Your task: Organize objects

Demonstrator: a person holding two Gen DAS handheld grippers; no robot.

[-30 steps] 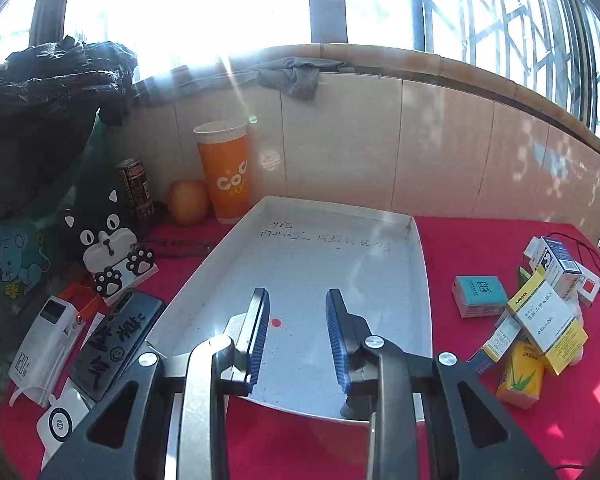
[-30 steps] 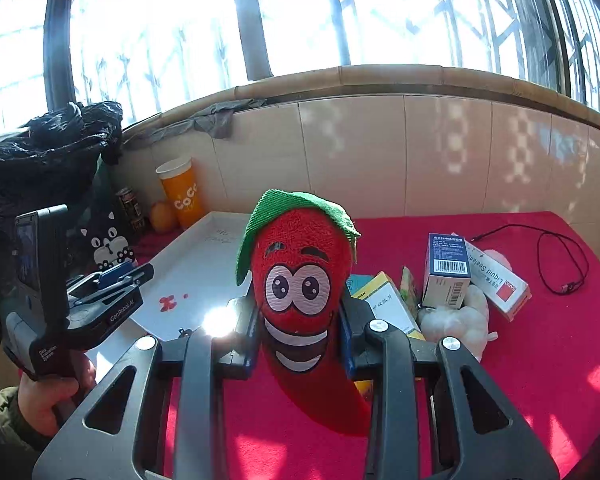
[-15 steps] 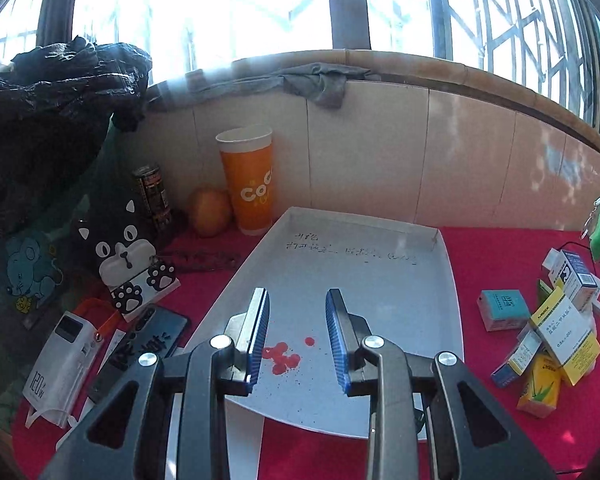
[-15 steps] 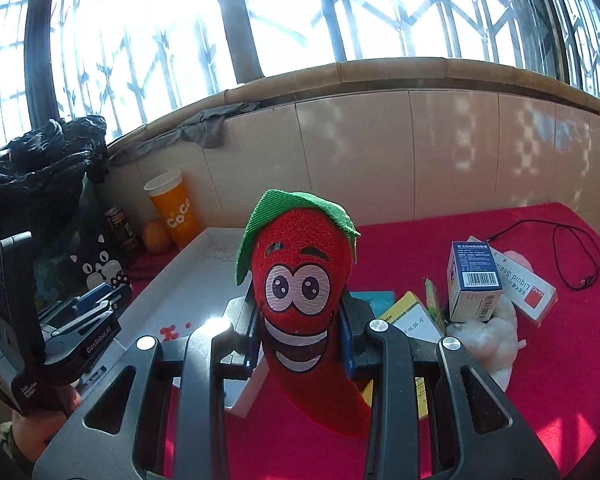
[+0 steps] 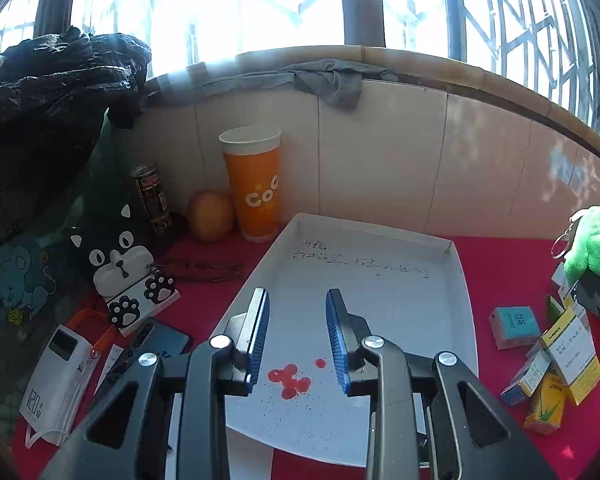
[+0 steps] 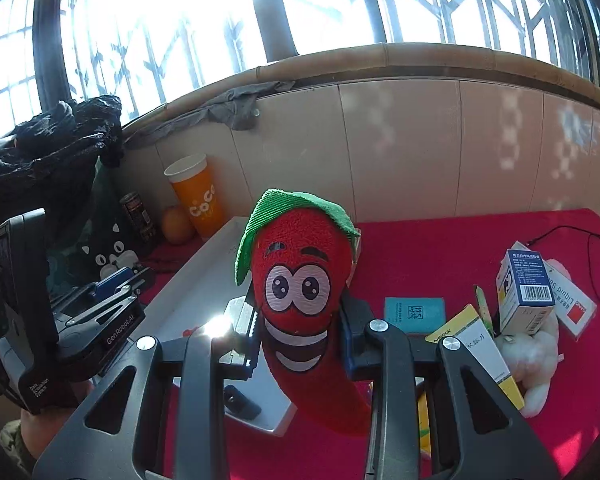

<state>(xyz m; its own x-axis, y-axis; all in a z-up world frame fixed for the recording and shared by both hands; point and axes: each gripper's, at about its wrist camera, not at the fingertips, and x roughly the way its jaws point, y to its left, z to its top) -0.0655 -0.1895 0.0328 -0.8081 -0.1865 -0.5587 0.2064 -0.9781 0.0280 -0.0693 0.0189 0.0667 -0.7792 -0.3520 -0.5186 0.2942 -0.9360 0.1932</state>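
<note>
A white tray (image 5: 380, 300) with red spots lies on the red cloth, ahead of and below my left gripper (image 5: 296, 294). Its blue-padded jaws stand a narrow gap apart with nothing between them. My right gripper (image 6: 300, 308) is shut on a red chilli plush toy (image 6: 300, 264) with a green cap and a cartoon face, held upright above the tray's right edge (image 6: 220, 236). In the left wrist view the toy's green cap (image 5: 592, 240) shows at the far right. The right wrist view shows the left gripper (image 6: 128, 280) at the left, held by a hand.
Behind the tray stand an orange paper cup (image 5: 256, 196), an orange fruit (image 5: 210, 216) and a can (image 5: 150, 196). A cat-face case (image 5: 128, 272), power bank (image 5: 56, 380) and phone (image 5: 156, 344) lie left. Small medicine boxes (image 5: 556, 348) and a black cable (image 6: 580, 248) lie right.
The left gripper drew back from the tray, so the red spots now show between its fingers. The right gripper carried the plush leftward to the tray's edge, and the toy entered the left view.
</note>
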